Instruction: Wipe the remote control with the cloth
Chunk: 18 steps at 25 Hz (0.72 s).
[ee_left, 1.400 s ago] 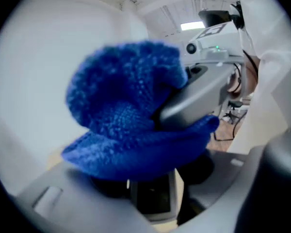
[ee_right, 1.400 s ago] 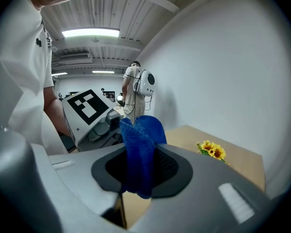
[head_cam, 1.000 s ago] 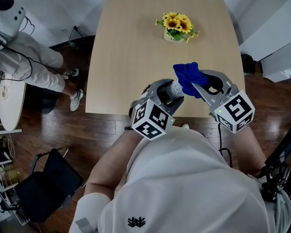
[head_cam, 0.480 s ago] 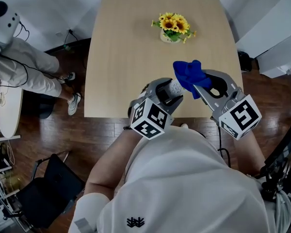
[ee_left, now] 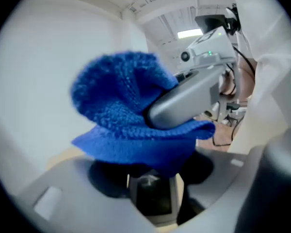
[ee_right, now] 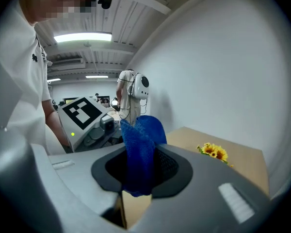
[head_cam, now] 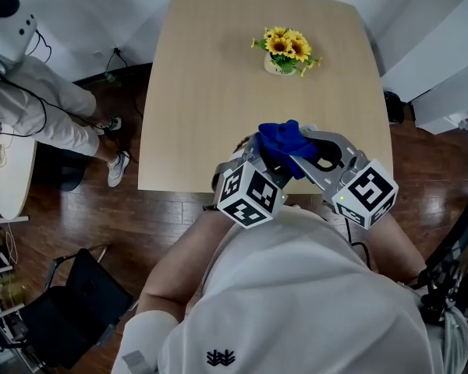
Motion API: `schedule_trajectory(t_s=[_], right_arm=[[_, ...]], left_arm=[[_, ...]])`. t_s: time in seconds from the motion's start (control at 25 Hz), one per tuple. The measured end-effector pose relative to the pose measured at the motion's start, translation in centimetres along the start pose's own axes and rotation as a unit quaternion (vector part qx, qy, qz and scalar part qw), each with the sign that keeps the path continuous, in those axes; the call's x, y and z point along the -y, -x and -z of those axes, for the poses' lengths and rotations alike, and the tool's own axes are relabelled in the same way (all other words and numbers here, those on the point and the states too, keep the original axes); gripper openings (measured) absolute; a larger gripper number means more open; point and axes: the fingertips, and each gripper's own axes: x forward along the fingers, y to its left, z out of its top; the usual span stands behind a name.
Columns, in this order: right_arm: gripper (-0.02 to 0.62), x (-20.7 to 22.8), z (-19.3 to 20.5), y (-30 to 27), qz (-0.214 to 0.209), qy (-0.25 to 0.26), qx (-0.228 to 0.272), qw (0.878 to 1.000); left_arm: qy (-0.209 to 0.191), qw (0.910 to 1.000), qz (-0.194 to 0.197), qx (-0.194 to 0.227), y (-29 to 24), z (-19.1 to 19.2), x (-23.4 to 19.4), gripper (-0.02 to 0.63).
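Over the near edge of the wooden table my two grippers meet. A blue cloth is pinched in my right gripper, which is shut on it; the right gripper view shows the cloth standing up between the jaws. The cloth lies over the left gripper's jaws. My left gripper is shut on the remote control, a dark body with a pale rim showing just below the cloth. In the head view the remote is hidden under the cloth.
A small vase of sunflowers stands on the table's far right part. A person sits to the left by a round side table. A black chair stands on the wood floor at lower left.
My right gripper has carried the blue cloth leftward and down onto the left gripper's jaws. The remote, visible earlier in the head view, is now covered.
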Motion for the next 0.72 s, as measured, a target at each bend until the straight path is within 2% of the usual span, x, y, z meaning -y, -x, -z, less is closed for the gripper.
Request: schedule_trajectory(t_s=[0.52,0.72], right_arm=[[0.086,6.9,-0.5,2.9,0.102,0.007,-0.021,0.995],[0.086,7.3,-1.2,3.5,0.131,0.026,-0.025,0.991]], left_arm=[[0.013,0.9999,-0.009,0.002,1.2,1.2,-1.5,0.278],[0.011,0.9999,-0.004,-0.001,1.8,2.1,-1.6,0.279]])
